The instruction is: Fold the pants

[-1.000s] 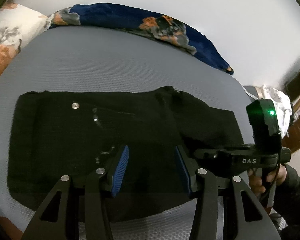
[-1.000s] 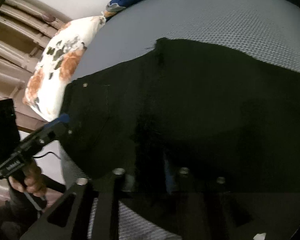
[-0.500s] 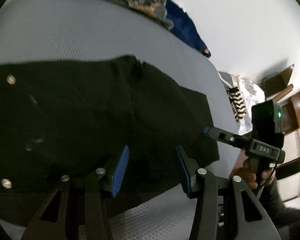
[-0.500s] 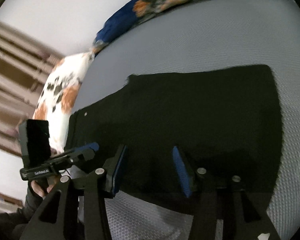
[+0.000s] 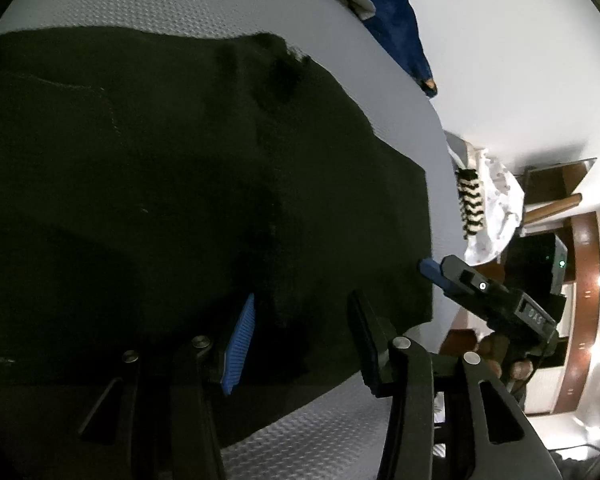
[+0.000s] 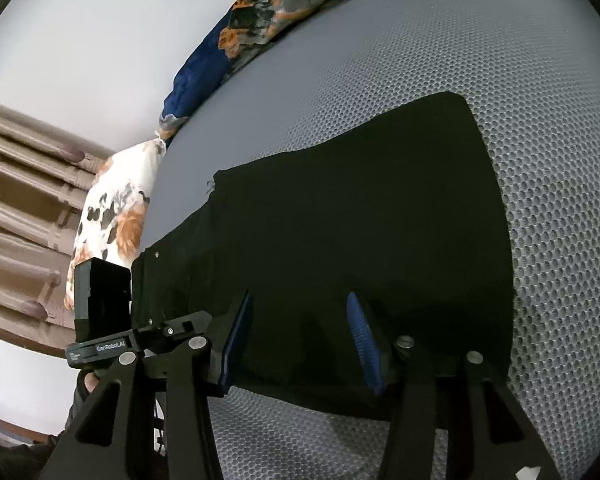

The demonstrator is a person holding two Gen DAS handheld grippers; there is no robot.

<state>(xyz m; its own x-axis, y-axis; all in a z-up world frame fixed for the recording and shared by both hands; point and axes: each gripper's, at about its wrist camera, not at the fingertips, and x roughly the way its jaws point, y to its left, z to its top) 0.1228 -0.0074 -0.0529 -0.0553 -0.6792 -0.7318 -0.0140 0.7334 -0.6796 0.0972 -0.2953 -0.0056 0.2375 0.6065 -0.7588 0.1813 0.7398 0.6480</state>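
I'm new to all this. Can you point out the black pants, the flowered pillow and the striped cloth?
black pants (image 6: 360, 240), right wrist view, middle of fabric
flowered pillow (image 6: 112, 216), right wrist view, its face
striped cloth (image 5: 471, 204), left wrist view, striped edge

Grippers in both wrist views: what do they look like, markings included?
Both are matte black, two-fingered, with silver bolts and ribbed blue pads. The left gripper appears in the right wrist view with white "GenRobot.AI" lettering and a boxy black block above it. The right gripper shows a small green light in the left wrist view.
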